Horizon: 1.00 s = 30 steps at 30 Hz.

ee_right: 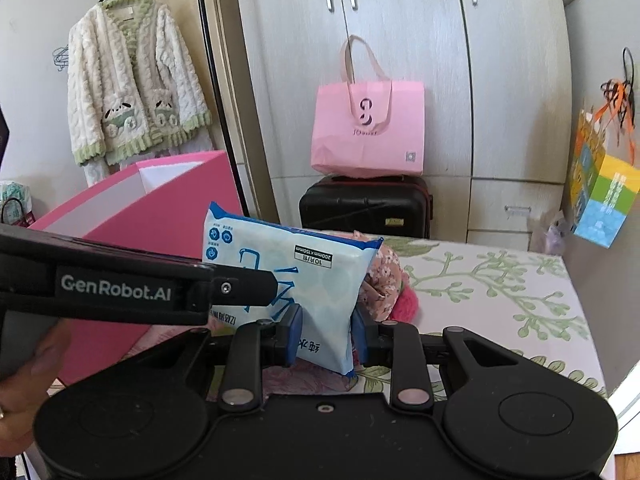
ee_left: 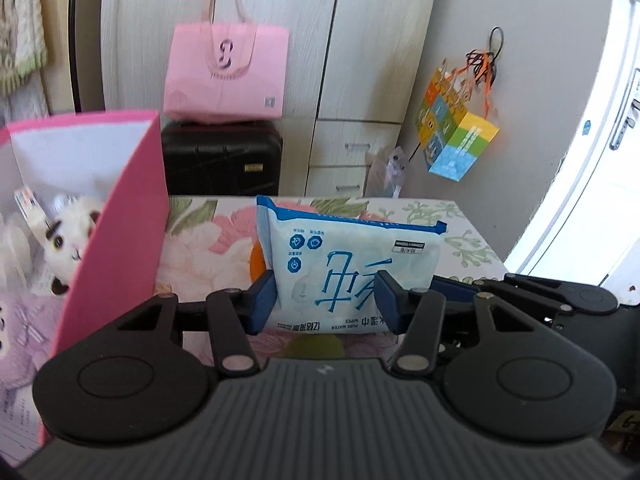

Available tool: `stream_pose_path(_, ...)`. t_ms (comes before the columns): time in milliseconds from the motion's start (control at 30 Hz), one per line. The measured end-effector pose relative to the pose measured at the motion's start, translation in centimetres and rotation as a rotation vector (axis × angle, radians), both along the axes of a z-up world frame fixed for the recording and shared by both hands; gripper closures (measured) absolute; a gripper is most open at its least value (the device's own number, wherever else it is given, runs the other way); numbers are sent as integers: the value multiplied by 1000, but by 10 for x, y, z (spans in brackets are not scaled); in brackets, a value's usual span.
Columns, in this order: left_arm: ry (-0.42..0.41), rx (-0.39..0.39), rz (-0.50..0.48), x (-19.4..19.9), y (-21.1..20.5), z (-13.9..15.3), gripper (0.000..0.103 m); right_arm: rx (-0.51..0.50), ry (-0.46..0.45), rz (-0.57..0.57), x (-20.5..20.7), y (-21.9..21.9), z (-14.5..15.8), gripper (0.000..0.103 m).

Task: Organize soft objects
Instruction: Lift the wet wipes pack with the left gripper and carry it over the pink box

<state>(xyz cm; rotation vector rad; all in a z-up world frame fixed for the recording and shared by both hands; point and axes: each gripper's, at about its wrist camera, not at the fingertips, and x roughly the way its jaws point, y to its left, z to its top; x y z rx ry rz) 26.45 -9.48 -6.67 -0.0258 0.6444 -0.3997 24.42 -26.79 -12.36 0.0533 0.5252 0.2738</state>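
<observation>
A light blue pack of wet wipes stands upright above the floral table, held from both sides. My left gripper is shut on its lower part. My right gripper is shut on the same pack at its lower right corner. The left gripper's body crosses the right wrist view at the left. A pink box stands open at the left, holding a white plush cat and a purple plush. A pink fluffy item and a floral cloth lie on the table behind the pack.
A black suitcase with a pink tote bag on it stands behind the table, before white wardrobes. A colourful gift bag hangs at the right. A fleece jacket hangs at the left. The table's right edge is near.
</observation>
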Motion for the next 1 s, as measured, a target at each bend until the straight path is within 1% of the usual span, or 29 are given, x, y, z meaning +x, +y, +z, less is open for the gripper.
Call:
stream_pose_path(100,-17,-11,-12,-7,2,5,51,-34,-33,-20,-11,5,7,70)
stream_pose_path(233,-26,-35,-30,-15,8,12,51,-46,-54,-34,-23,11,16,69)
stream_pose_path(433,-51,-42,-49,-31,13,22,51,-57,-83,-43,-38,16,27,68)
stream_pose_path(533,-28,-52,-64,-39,15,28,51,-56,-83,-43,-45,17,32,63)
stream_pose_path(600,-5,-41,-76,-45,16,31,51,-54,-72,-44,-50,18,35,63)
stream_pose_path(667,27,-25,-93,-50,17,32,51,-46,-48,-36,-55,18,40,61)
stream_pose_path(733,62,-36,-114,-54,19,33,52,-47,-9,-28,-59,18,42,58)
stream_pose_path(900,132,-40,-145,-70,25,35,53,-51,58,-21,-73,20,44,55)
stream_pose_path(1000,158,-26,-163,-81,28,37,53,-68,90,-6,-83,25,46,54)
